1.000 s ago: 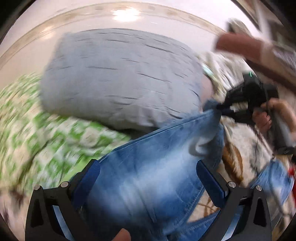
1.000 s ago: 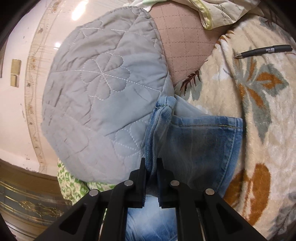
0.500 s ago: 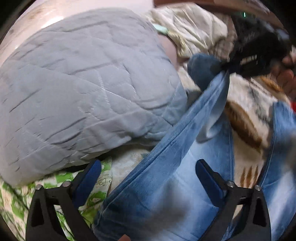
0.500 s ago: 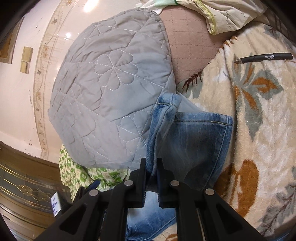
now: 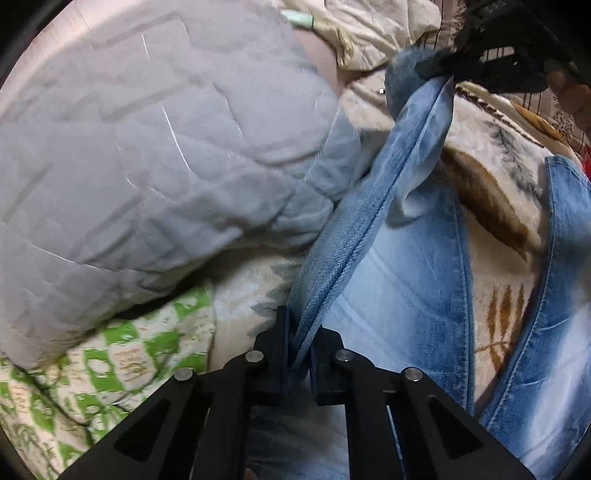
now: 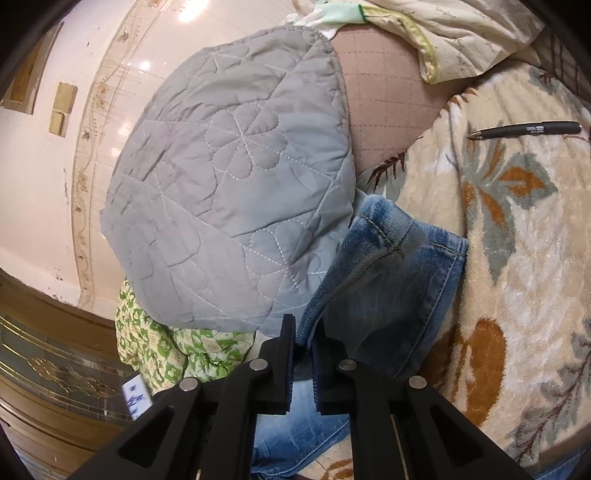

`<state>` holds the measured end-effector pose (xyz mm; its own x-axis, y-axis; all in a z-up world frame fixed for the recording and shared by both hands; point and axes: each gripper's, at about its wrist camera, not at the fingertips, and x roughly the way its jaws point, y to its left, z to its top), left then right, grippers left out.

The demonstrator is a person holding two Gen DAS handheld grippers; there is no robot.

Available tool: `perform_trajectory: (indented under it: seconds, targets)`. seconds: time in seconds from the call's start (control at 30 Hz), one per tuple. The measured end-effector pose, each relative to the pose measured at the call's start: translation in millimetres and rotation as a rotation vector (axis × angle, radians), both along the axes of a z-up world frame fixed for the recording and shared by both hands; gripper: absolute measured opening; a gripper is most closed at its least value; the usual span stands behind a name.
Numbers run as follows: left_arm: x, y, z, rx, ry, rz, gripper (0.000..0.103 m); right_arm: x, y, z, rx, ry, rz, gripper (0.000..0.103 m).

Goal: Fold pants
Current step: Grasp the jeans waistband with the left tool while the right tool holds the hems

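Blue jeans (image 5: 406, 295) lie spread on a cream floral blanket (image 5: 491, 206). My left gripper (image 5: 301, 332) is shut on the raised outer seam of one leg, which runs taut up to the hem. There my right gripper (image 5: 443, 70) pinches the cuff, with a hand (image 5: 576, 99) behind it. In the right wrist view the right gripper (image 6: 303, 332) is shut on the jeans (image 6: 388, 288) just below the folded cuff. The other leg (image 5: 565, 258) lies to the right.
A grey quilted pillow (image 6: 229, 192) (image 5: 147, 166) rests against the held leg on the left. A green patterned cloth (image 5: 129, 350) lies under it. A black pen (image 6: 524, 130) lies on the blanket (image 6: 517, 258). Cream bedding (image 6: 461, 33) is piled behind.
My left gripper swung over to the leg's outer seam and its wide-open jaws closed on it. The right gripper kept its hold on the cuff and barely shifted.
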<state>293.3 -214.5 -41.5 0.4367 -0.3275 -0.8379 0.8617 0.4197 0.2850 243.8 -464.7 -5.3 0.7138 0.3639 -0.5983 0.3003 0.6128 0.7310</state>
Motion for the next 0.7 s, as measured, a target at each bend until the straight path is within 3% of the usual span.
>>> perform_trajectory:
  seconds: [0.27,0.43,0.57,0.7]
  targets:
    - [-54,2,40,-0.017,-0.127,-0.001,0.007,-52,-3,25,0.074,-0.097,-0.043,0.007]
    - [-114,12,71,-0.040,-0.213,0.028,0.007,-106,-1,48,0.057,-0.148,-0.053,0.007]
    - [-167,9,71,-0.023,-0.292,0.058,0.007,-156,0,56,0.025,-0.170,-0.081,0.007]
    - [-212,7,67,-0.038,-0.333,0.117,0.007,-196,-4,45,0.039,-0.153,-0.115,0.007]
